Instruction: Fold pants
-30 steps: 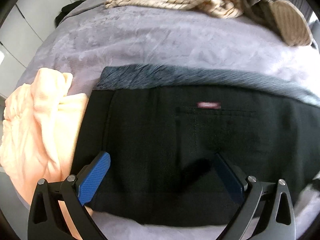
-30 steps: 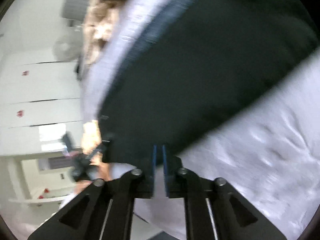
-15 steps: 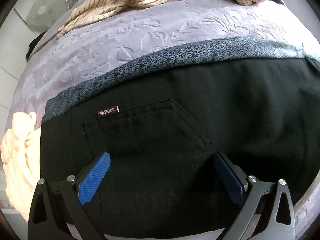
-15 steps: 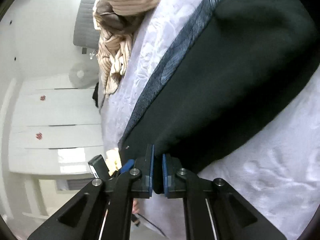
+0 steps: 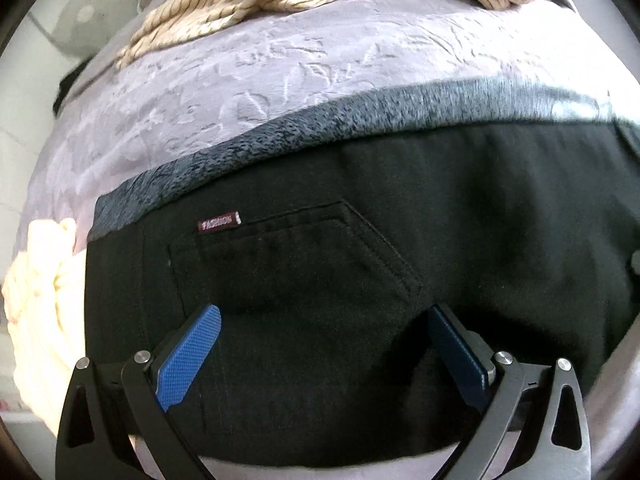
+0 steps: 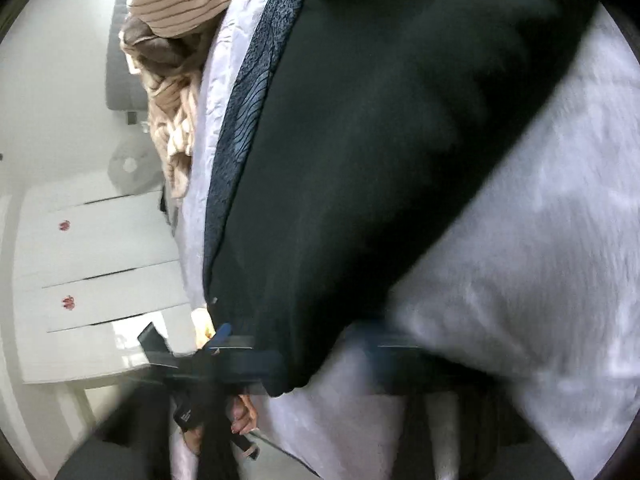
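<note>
Two grippers work on black pants (image 5: 400, 240) spread across the lower half of the left wrist view, on a lilac bed (image 5: 280, 72). The fold goes well if the waist edge is kept flat and the layers squared. Left gripper (image 5: 324, 340) hangs spread wide over the back pocket (image 5: 296, 256), grasping nothing. Right gripper (image 6: 320, 360), motion-blurred, is opening at the pants' corner; whether it pinches cloth I cannot tell.
</note>
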`<action>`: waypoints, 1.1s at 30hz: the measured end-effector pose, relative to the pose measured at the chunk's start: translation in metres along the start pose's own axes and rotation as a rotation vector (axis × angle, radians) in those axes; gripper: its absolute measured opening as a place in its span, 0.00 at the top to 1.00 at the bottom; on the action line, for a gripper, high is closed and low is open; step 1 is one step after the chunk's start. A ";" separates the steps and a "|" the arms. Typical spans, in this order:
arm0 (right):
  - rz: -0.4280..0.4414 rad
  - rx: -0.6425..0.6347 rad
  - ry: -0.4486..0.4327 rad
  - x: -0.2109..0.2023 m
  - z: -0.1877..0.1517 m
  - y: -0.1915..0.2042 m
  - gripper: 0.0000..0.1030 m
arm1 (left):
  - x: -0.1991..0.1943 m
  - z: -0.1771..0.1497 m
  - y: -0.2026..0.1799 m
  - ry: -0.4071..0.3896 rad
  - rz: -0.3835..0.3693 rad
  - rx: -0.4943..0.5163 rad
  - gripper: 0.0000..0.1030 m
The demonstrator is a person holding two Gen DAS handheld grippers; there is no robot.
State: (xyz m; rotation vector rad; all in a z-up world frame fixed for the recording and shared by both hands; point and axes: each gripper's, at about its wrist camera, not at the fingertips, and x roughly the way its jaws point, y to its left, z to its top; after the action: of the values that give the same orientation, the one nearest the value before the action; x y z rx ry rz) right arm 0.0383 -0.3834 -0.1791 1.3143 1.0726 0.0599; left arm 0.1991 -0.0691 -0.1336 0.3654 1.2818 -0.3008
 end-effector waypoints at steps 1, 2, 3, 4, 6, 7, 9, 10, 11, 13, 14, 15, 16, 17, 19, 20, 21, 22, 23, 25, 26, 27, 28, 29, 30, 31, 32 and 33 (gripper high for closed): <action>0.001 -0.035 -0.001 -0.005 0.000 0.008 0.87 | -0.007 0.001 -0.001 -0.011 -0.024 -0.009 0.00; -0.014 -0.076 -0.003 -0.012 -0.006 0.012 0.87 | -0.017 0.002 -0.004 -0.038 -0.047 -0.009 0.00; -0.084 -0.132 0.011 -0.014 -0.010 0.019 0.86 | -0.026 0.002 -0.010 -0.057 -0.058 0.004 0.00; -0.133 -0.157 0.030 -0.015 -0.010 0.020 0.82 | -0.031 0.003 -0.015 -0.062 -0.068 0.018 0.00; -0.240 -0.187 0.056 -0.021 -0.017 0.023 0.81 | -0.038 0.001 -0.032 -0.069 -0.092 0.055 0.00; -0.261 -0.217 0.046 -0.030 -0.021 0.027 0.81 | -0.040 0.000 -0.041 -0.075 -0.102 0.077 0.00; -0.270 -0.309 -0.013 -0.049 -0.026 0.045 0.81 | -0.038 -0.004 -0.061 -0.083 -0.102 0.128 0.00; -0.276 -0.360 -0.044 -0.056 -0.026 0.056 0.81 | -0.033 -0.005 -0.068 -0.075 -0.093 0.145 0.00; -0.293 -0.398 -0.063 -0.059 -0.024 0.064 0.81 | -0.026 -0.006 -0.075 -0.061 -0.073 0.159 0.00; -0.371 -0.454 -0.076 -0.048 -0.011 0.073 0.81 | -0.007 -0.009 -0.082 -0.029 -0.034 0.165 0.00; -0.420 -0.465 -0.059 -0.037 -0.002 0.071 0.81 | 0.001 -0.008 -0.080 -0.024 -0.041 0.146 0.00; -0.457 -0.475 -0.036 -0.026 0.006 0.067 0.87 | 0.003 -0.007 -0.077 -0.026 -0.051 0.134 0.00; -0.504 -0.491 -0.007 -0.017 0.015 0.056 0.96 | 0.003 -0.006 -0.075 -0.026 -0.059 0.136 0.00; -0.519 -0.500 0.004 -0.012 0.022 0.052 1.00 | 0.002 -0.006 -0.075 -0.025 -0.056 0.144 0.00; -0.517 -0.489 -0.043 -0.025 0.032 0.047 1.00 | 0.000 -0.006 -0.069 -0.023 -0.045 0.151 0.00; -0.528 -0.470 -0.076 -0.034 0.035 0.046 1.00 | 0.000 -0.006 -0.065 -0.012 -0.048 0.136 0.00; -0.540 -0.443 -0.113 -0.045 0.039 0.044 1.00 | 0.001 -0.006 -0.060 0.005 -0.057 0.110 0.00; -0.532 -0.405 -0.137 -0.057 0.041 0.042 0.97 | 0.000 -0.006 -0.056 0.026 -0.062 0.077 0.00; -0.506 -0.371 -0.143 -0.066 0.044 0.039 0.96 | -0.002 -0.005 -0.053 0.037 -0.060 0.061 0.00; -0.470 -0.321 -0.146 -0.085 0.043 0.038 0.92 | -0.012 -0.007 -0.051 0.041 -0.053 0.058 0.00; -0.468 -0.310 -0.146 -0.092 0.040 0.038 0.89 | -0.017 -0.009 -0.053 0.040 -0.056 0.064 0.00; -0.470 -0.304 -0.143 -0.097 0.036 0.037 0.83 | -0.023 -0.011 -0.055 0.041 -0.065 0.070 0.00; -0.467 -0.299 -0.134 -0.100 0.030 0.037 0.82 | -0.029 -0.013 -0.059 0.048 -0.084 0.079 0.00; -0.462 -0.296 -0.123 -0.103 0.025 0.036 0.82 | -0.033 -0.015 -0.064 0.053 -0.096 0.088 0.00; -0.457 -0.288 -0.108 -0.106 0.017 0.034 0.82 | -0.038 -0.017 -0.070 0.058 -0.104 0.100 0.00; -0.455 -0.279 -0.100 -0.105 0.014 0.032 0.82 | -0.043 -0.018 -0.078 0.062 -0.109 0.118 0.00; -0.449 -0.265 -0.091 -0.106 0.009 0.030 0.82 | -0.046 -0.019 -0.084 0.064 -0.110 0.129 0.00; -0.436 -0.240 -0.076 -0.107 0.004 0.025 0.82 | -0.050 -0.020 -0.092 0.065 -0.113 0.137 0.00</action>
State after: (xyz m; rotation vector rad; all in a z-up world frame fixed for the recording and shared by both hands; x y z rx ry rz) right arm -0.0049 -0.4409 -0.0960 0.8420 1.2241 -0.1817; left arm 0.1310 -0.1432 -0.0994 0.4230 1.3522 -0.4771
